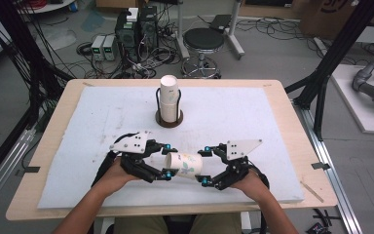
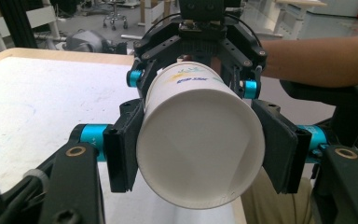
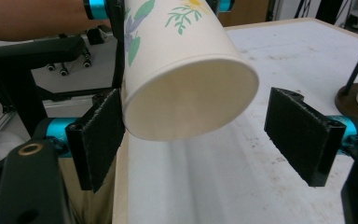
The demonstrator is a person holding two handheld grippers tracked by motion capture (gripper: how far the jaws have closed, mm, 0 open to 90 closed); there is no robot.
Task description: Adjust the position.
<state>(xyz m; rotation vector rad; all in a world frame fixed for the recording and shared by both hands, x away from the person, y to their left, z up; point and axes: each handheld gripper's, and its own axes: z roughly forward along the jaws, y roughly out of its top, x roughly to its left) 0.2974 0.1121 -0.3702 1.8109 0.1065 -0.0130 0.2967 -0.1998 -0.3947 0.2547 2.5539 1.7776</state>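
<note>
You hold a paper cup on its side between the two grippers, above the white foam mat, near the table's front edge. Your left gripper is clamped on the cup's closed base end; in the left gripper view both pads press against the cup's sides. Your right gripper stands at the cup's open mouth with its jaws spread. In the right gripper view one pad sits against the rim of the cup, while the other is apart from it. The cup bears a leaf and flower print. Farther back on the mat, a stack of paper cups stands upright in a black wire holder on a round base.
</note>
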